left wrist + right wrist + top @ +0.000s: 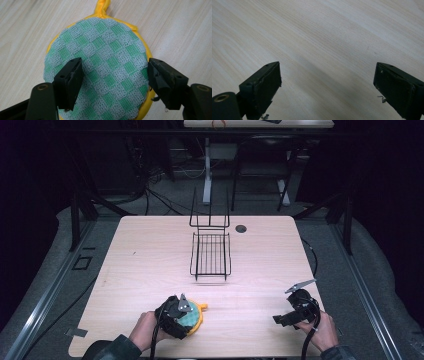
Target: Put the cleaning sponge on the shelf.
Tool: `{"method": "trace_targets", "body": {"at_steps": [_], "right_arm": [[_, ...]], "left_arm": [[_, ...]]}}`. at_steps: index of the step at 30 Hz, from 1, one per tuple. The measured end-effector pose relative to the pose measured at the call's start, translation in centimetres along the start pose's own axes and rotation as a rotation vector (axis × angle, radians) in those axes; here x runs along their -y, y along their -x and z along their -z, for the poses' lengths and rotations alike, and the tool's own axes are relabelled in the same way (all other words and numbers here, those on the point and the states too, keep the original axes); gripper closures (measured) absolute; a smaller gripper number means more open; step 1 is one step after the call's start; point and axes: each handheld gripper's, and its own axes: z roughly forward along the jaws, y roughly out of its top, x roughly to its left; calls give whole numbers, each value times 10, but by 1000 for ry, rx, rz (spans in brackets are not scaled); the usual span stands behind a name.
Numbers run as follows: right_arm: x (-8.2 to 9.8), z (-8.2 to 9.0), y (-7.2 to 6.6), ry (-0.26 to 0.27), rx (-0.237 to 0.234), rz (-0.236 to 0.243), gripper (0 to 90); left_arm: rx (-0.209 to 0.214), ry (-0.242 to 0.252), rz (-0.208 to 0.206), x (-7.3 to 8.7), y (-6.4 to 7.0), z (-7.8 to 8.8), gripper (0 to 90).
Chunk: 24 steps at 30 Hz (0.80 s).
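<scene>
- While the round pot holder [100, 67] is lying flat near the front edge of the table [150, 250], towards the person's left, the left tool [113, 82] is hovering directly over it, seen from the left gripper view.
- The pot holder is looking soft and light: a knitted green-and-grey checked face with a yellow padded rim and a small yellow hanging loop [102, 7] at the far side. It is likely going to flop and fold when lifted, and it is not looking fragile or slippery.
- Judging from that, the rim is offering the best hold, since a pinch across the edge is catching both cloth and padding; the loop is another option, though small.
- The left tool is standing partly open. One jaw is sitting over the checked face, the other is just at the yellow rim on the opposite side, and I am not seeing either pad pressing on the cloth, so nothing is being gripped yet.
- The right tool [327, 90] is standing wide open over bare wood, holding nothing; in the high view it is resting near the table's front right [295, 312].
- A black wire rack [210, 254] is standing mid-table, well apart from both tools.
</scene>
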Motion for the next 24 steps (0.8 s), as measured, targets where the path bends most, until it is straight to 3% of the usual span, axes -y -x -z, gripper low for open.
{"method": "trace_targets", "body": {"at_steps": [7, 14, 24], "right_arm": [[0, 0, 0, -9, 7, 4, 74], [0, 0, 0, -14, 3, -4, 77], [0, 0, 0, -11, 4, -7, 78]], "left_arm": [[-10, -5, -9, 0, 3, 0, 361], [-10, -11, -32, 0, 7, 0, 512], [-2, 0, -21, 0, 7, 1, 635]]}}
